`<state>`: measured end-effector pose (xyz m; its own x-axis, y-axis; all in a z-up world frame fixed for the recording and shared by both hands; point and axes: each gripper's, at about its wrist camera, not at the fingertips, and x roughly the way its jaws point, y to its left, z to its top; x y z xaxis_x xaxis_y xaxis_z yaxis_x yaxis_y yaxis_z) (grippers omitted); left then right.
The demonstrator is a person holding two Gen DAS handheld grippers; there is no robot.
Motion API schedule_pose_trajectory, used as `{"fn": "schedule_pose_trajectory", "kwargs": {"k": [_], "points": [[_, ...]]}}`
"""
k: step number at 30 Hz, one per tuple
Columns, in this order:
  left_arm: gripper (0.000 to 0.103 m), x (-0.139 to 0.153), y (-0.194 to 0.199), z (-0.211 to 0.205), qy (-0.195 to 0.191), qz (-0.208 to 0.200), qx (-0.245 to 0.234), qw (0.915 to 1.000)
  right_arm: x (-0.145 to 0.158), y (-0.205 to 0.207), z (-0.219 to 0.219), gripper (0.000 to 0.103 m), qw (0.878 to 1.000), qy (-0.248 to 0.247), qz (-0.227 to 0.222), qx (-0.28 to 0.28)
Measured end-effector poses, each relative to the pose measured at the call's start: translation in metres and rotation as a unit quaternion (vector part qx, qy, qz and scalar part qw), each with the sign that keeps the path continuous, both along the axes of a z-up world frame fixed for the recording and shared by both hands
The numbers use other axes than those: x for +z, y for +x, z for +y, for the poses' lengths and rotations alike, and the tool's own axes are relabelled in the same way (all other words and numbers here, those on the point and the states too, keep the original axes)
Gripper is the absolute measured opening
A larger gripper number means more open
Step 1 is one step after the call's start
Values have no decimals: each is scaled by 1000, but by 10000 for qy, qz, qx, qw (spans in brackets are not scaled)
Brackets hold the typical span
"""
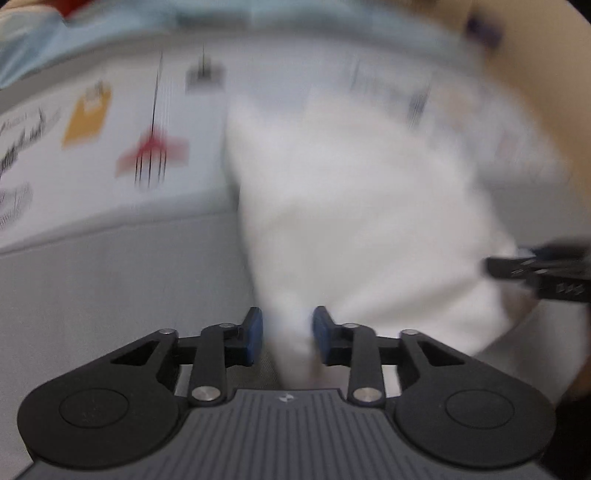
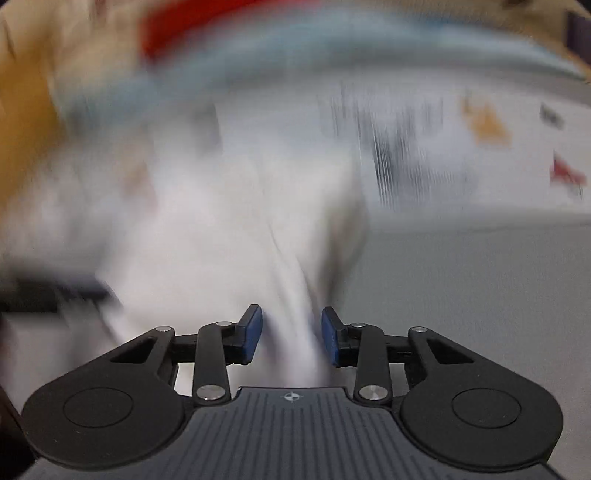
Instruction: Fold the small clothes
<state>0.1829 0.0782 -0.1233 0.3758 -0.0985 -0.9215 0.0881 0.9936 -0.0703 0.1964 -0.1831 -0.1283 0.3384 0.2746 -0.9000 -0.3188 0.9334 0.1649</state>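
Note:
A white garment (image 1: 351, 206) lies bunched on the grey table top (image 1: 110, 288), badly blurred in both views. A narrow fold of it runs back between the blue pads (image 1: 255, 336) of my left gripper (image 1: 288, 332), which stand apart with a small gap beside the cloth. In the right wrist view the same white garment (image 2: 221, 229) tapers into a twisted strand between the pads of my right gripper (image 2: 291, 332), also standing apart. The right gripper's black fingers (image 1: 535, 273) show at the garment's right edge, and the left gripper's (image 2: 55, 288) at its left edge.
A white printed sheet (image 1: 110, 129) with yellow, red and black pictures lies behind the garment and shows again as the printed sheet (image 2: 424, 147). Light blue fabric (image 1: 147, 22) and something red (image 2: 207, 22) sit at the far edge. A tan surface (image 1: 554, 92) lies to the right.

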Motion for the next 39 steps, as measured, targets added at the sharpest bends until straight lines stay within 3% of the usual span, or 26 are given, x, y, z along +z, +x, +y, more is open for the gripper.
{"fn": "schedule_pose_trajectory", "kwargs": {"k": [2,5,7,10,12,14,16,17,20,22,26,30,33,39], "points": [[50,1,-6,-2,38,7,123,9999,11,-1,-9,46,9992,255,-69,-294],[50,23,-21,-4,91,-284,280,9992,46,-15,-19,44,9959,270,-778,-376],[51,42,-34,-7,322,-447,378,9978,70,-24,-30,45,9917,325,-1115,-550],[58,80,-63,-14,519,-940,489,9930,105,-46,-42,47,9829,822,-1502,-683],[74,109,-93,-22,559,-1503,542,9856,123,-71,-44,55,9763,903,-1873,-609],[82,127,-122,-35,658,-2067,664,9739,135,-102,-45,64,9694,900,-2220,-546],[84,141,-152,-48,656,-2550,707,9621,139,-125,-45,69,9650,873,-2412,-552],[84,143,-166,-54,578,-2649,675,9602,143,-134,-45,69,9635,863,-2467,-573],[84,139,-191,-68,480,-2741,824,9570,150,-157,-39,71,9579,790,-2716,-494],[84,131,-199,-74,366,-2642,887,9597,148,-171,-32,72,9553,574,-2864,-466],[84,122,-200,-74,468,-2408,1107,9631,137,-176,-22,72,9606,505,-2680,-543],[84,112,-190,-67,279,-2153,1378,9664,134,-174,-13,72,9623,481,-2609,-596],[84,103,-185,-71,326,-1964,1301,9713,130,-170,-10,72,9655,514,-2468,-652],[84,96,-181,-77,460,-1972,1188,9721,122,-167,-7,72,9695,411,-2346,-572]]}}
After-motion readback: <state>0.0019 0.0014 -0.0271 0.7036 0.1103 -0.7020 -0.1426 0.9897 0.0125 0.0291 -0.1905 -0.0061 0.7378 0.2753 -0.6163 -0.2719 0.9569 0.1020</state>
